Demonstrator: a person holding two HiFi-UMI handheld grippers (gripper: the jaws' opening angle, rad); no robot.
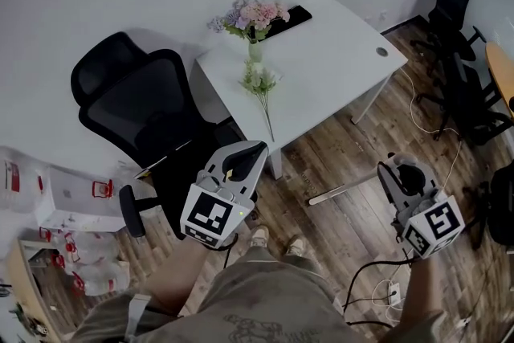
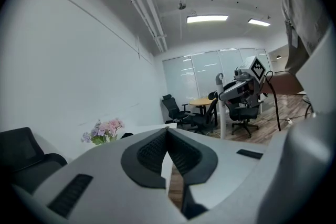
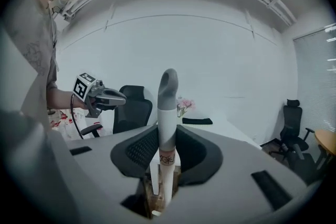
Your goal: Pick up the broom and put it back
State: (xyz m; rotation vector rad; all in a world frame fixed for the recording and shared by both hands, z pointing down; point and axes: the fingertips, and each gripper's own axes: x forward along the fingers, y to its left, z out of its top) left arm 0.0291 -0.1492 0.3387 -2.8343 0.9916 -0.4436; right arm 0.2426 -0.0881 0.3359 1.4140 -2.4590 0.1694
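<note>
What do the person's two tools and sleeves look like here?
Both the left tool and right tool have light grey shells with black ribbed pads. Each carries a white cube with black square markers. A black cable trails from the right one. The person wears a light short-sleeved shirt.

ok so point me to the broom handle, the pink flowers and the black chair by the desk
broom handle (image 3: pixel 167 128): right gripper view, white shaft between the jaws
pink flowers (image 1: pixel 255 14): head view, blooms at the top of the bunch
black chair (image 1: pixel 132 104): head view, its backrest
</note>
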